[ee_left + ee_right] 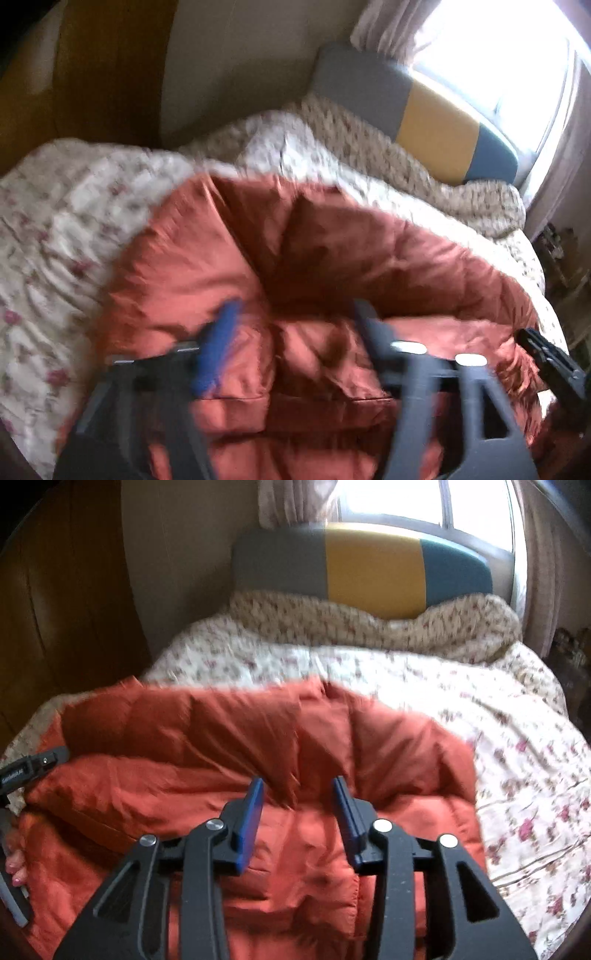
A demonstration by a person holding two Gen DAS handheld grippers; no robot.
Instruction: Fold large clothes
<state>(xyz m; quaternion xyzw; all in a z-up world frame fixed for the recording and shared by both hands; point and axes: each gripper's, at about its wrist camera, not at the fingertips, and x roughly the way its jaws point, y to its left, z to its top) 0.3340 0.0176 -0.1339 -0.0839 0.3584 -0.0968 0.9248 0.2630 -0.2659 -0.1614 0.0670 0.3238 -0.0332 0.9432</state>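
A rust-orange puffy quilted garment (295, 277) lies bunched on a floral bed cover (55, 221). It also shows in the right wrist view (240, 738), partly folded over itself. My left gripper (295, 314) hovers over the garment with its fingers wide apart; the view is motion-blurred. My right gripper (297, 794) is open above the garment's near part, blue pads (251, 819) apart and holding nothing. The other gripper's tip (546, 354) shows at the right edge of the left wrist view, and the left one (29, 768) at the left edge of the right wrist view.
A bunched floral duvet (369, 620) lies at the head of the bed, below a grey, yellow and teal headboard (369, 565). A bright window (424, 502) with curtains is behind it. Wooden panels (74, 609) stand to the left. Dark clutter (569, 664) sits right of the bed.
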